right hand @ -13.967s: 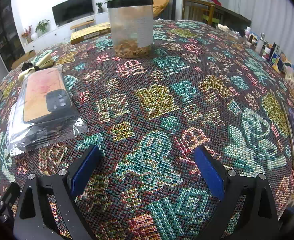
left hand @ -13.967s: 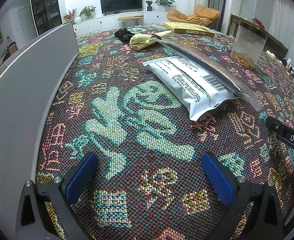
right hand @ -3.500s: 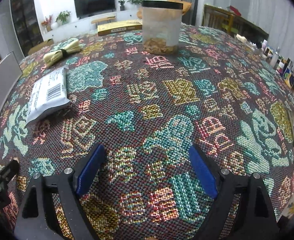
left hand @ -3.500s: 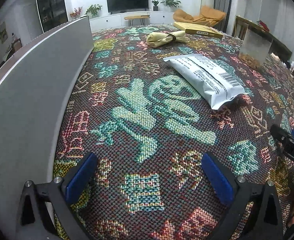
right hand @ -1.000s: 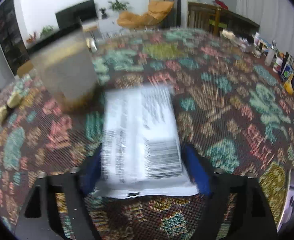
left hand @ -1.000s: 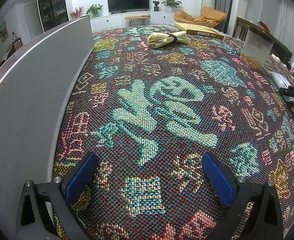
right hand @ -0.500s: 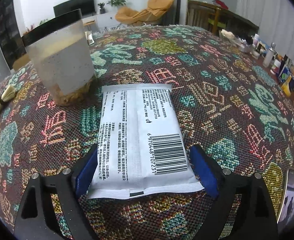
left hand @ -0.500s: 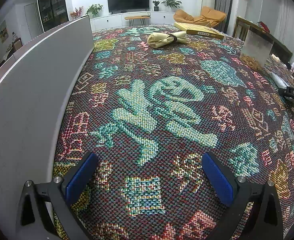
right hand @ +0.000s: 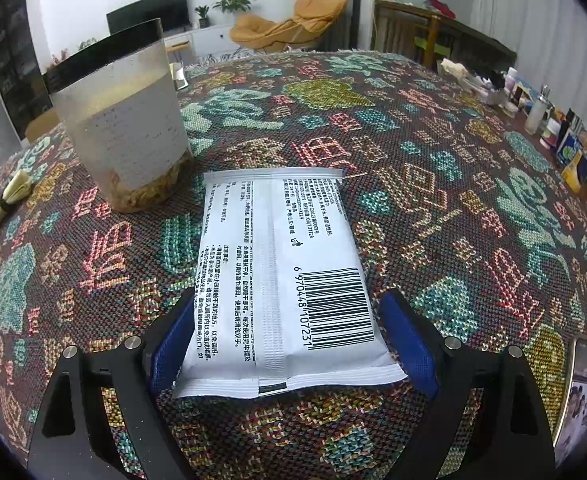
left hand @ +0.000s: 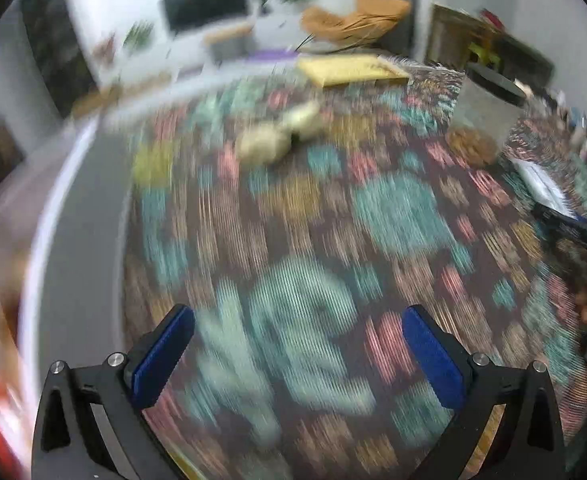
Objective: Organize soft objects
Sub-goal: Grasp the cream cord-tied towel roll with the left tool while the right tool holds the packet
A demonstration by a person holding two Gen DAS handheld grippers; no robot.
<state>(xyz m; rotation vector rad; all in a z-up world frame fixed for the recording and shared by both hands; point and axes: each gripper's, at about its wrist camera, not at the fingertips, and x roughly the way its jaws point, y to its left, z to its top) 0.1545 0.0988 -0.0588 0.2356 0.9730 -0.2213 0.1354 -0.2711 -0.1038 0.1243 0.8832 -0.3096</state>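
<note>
Item: white packet (right hand: 281,268), flat, soft, sealed at both ends, printed side up with a barcode and small text. It lies on the patterned cloth (right hand: 433,184) with its near end between the two blue pads of the right gripper (right hand: 291,344). The left pad touches or nearly touches the packet's left edge; the right pad stands just beside its right edge. The jaws are fairly wide, about the packet's width, and whether they press on it cannot be told. The packet's far end points away from the camera, toward the middle of the table.

Container: clear round tub (right hand: 121,128) with a black rim, upright, just beyond and left of the packet's far left corner, apart from it. A shallow layer of brownish-yellow pieces sits at its bottom; the rest is cloudy and holds nothing visible.

Other soft thing: a pale yellow bundle (right hand: 7,200) tied round its middle with a dark band, lying at the left edge of the right wrist view, well apart from the packet.

Far right edge of the table: a row of small bottles and boxes (right hand: 553,132), contents not readable.

Left gripper (left hand: 297,356): jaws wide apart, nothing between the blue pads, over bare cloth. This view is heavily blurred. In it the yellow bundle (left hand: 277,136), the tub (left hand: 485,108), a yellow flat box (left hand: 349,70) at the far edge and a grey panel (left hand: 81,240) along the left side can be made out.
</note>
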